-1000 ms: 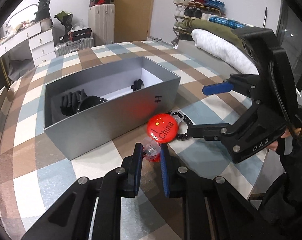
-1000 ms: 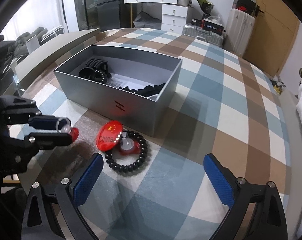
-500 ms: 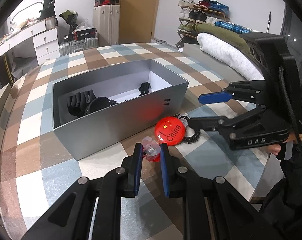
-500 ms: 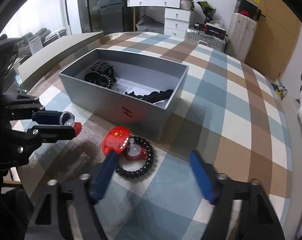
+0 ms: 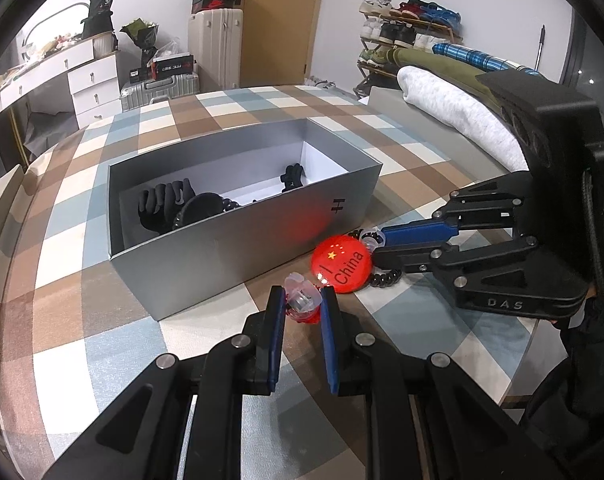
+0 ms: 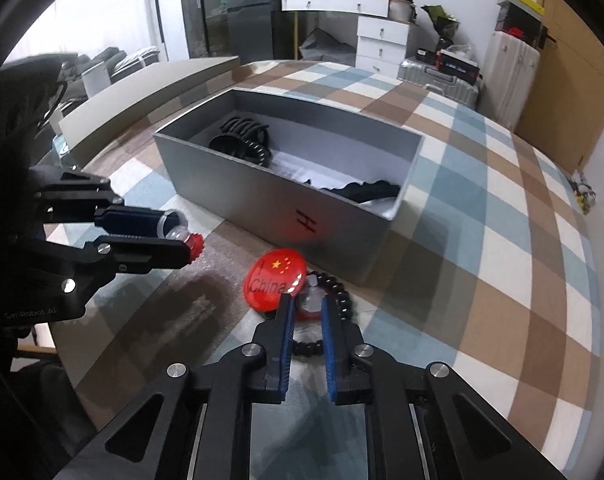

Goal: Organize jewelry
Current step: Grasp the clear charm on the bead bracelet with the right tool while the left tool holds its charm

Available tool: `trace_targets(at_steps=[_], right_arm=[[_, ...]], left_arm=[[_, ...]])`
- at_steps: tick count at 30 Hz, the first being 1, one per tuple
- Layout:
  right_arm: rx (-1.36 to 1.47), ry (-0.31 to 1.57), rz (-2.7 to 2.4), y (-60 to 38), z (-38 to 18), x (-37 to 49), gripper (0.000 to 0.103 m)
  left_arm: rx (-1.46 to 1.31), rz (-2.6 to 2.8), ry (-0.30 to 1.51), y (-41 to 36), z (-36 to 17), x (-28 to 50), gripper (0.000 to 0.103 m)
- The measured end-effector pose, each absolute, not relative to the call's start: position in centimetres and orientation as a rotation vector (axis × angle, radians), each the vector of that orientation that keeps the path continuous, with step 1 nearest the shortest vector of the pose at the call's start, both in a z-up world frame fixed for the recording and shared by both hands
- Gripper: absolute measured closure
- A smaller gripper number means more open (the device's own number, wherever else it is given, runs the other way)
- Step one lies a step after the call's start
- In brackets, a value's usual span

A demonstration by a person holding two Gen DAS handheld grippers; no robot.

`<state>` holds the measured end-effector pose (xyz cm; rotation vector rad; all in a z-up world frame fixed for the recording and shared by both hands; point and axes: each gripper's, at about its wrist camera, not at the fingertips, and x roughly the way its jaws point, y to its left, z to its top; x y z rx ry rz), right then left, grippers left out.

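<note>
Bracelet [image 6: 337, 296] beside badge [image 6: 274, 284], box [image 6: 286, 200]

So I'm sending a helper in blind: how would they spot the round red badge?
Find the open grey box on the checked tablecloth. On the cloth just outside the box's long wall marked with an H lies the red badge, beside a black bead bracelet. It is the only flat red disc, printed with yellow stars and the word China.

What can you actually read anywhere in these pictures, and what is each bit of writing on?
"I China", with yellow stars: round red badge.
"DAS": body of the right gripper.
"GenRobot.AI", faint: body of the left gripper.
"H"-like mark: front wall of the grey box.
Print on the boxes on the suitcase: too small to read.
</note>
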<state>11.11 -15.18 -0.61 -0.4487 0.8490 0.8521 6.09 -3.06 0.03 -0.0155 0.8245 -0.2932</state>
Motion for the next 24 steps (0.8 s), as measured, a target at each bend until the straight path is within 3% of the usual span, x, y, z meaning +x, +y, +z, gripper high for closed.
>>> trace_targets(at_steps=[24], right_arm=[[-0.416,0.823,0.856,-15.2,-0.2,11.2,0.088]], left_arm=[[-0.024,-0.282,0.808,-2.5,0.2,5.9,0.091]])
